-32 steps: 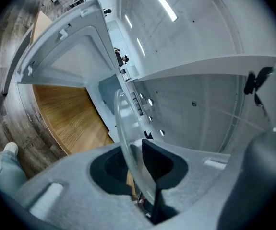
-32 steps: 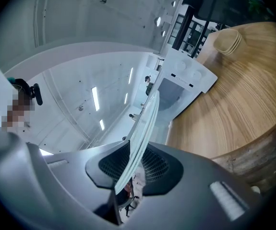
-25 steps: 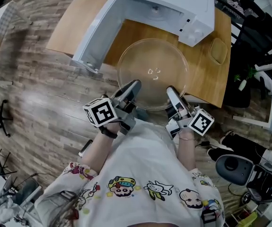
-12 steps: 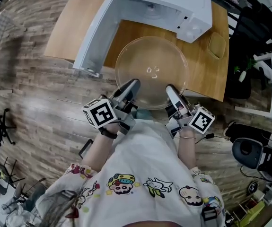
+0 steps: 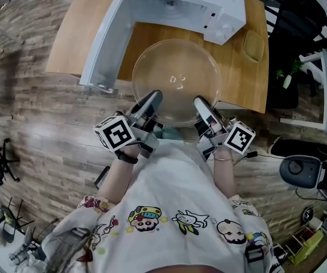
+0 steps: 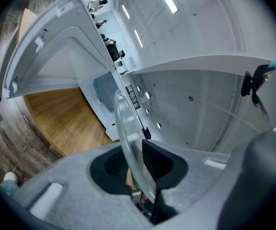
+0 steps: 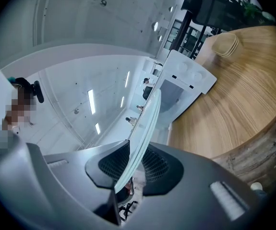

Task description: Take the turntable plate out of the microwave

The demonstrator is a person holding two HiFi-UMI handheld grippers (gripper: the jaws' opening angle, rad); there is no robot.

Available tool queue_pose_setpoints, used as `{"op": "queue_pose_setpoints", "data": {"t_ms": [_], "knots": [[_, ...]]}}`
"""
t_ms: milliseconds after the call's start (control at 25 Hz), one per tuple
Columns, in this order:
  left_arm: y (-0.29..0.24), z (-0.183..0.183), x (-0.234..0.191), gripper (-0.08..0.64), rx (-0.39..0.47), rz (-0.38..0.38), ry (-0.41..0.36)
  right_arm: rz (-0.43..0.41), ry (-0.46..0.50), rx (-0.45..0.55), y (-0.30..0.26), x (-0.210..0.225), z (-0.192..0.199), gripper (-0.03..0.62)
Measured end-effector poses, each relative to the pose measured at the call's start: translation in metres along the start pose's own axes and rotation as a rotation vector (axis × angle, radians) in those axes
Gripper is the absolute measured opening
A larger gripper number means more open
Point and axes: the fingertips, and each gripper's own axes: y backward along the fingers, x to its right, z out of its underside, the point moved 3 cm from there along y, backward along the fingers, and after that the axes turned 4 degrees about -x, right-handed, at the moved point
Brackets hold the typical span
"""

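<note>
The clear glass turntable plate (image 5: 176, 81) hangs level above the wooden table (image 5: 237, 67), in front of the open white microwave (image 5: 197, 1). My left gripper (image 5: 149, 100) is shut on the plate's near left rim, and my right gripper (image 5: 202, 104) is shut on its near right rim. In the left gripper view the plate's edge (image 6: 128, 138) runs between the dark pads (image 6: 159, 159). In the right gripper view the plate's rim (image 7: 142, 128) sits pinched between the mesh pads (image 7: 154, 166).
The microwave door (image 5: 103, 38) stands swung open to the left over the table's edge. A small tan dish (image 5: 254, 45) lies on the table at the right. A black chair (image 5: 288, 50) and gear stand on the wood-plank floor to the right.
The plate and both grippers sit a little further from the microwave in the picture; the view has shifted slightly. Both grips look unchanged.
</note>
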Motion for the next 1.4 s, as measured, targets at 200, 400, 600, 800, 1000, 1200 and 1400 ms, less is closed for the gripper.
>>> {"op": "queue_pose_setpoints", "data": {"t_ms": [200, 400, 600, 800, 1000, 1200, 1400], "knots": [[-0.004, 0.0, 0.002, 0.064, 0.0, 0.004, -0.001, 0.001, 0.001, -0.003, 0.002, 0.001, -0.003, 0.091], [-0.009, -0.002, 0.003, 0.067, 0.006, -0.003, -0.012, 0.004, 0.011, -0.015, 0.001, 0.003, -0.009, 0.092], [-0.011, -0.006, 0.003, 0.067, 0.015, -0.011, -0.016, 0.017, 0.023, -0.027, -0.001, 0.007, -0.013, 0.092], [-0.015, -0.011, 0.001, 0.067, 0.017, -0.012, -0.028, -0.003, 0.022, -0.031, -0.006, 0.009, -0.018, 0.094], [-0.016, -0.016, 0.002, 0.067, 0.022, -0.006, -0.037, 0.01, 0.053, -0.037, -0.01, 0.006, -0.021, 0.094], [-0.017, -0.019, -0.001, 0.066, 0.021, -0.006, -0.034, 0.009, 0.051, -0.035, -0.014, 0.006, -0.022, 0.095], [-0.014, -0.021, -0.002, 0.067, 0.02, -0.005, -0.028, 0.025, 0.062, -0.037, -0.015, 0.005, -0.02, 0.095]]}}
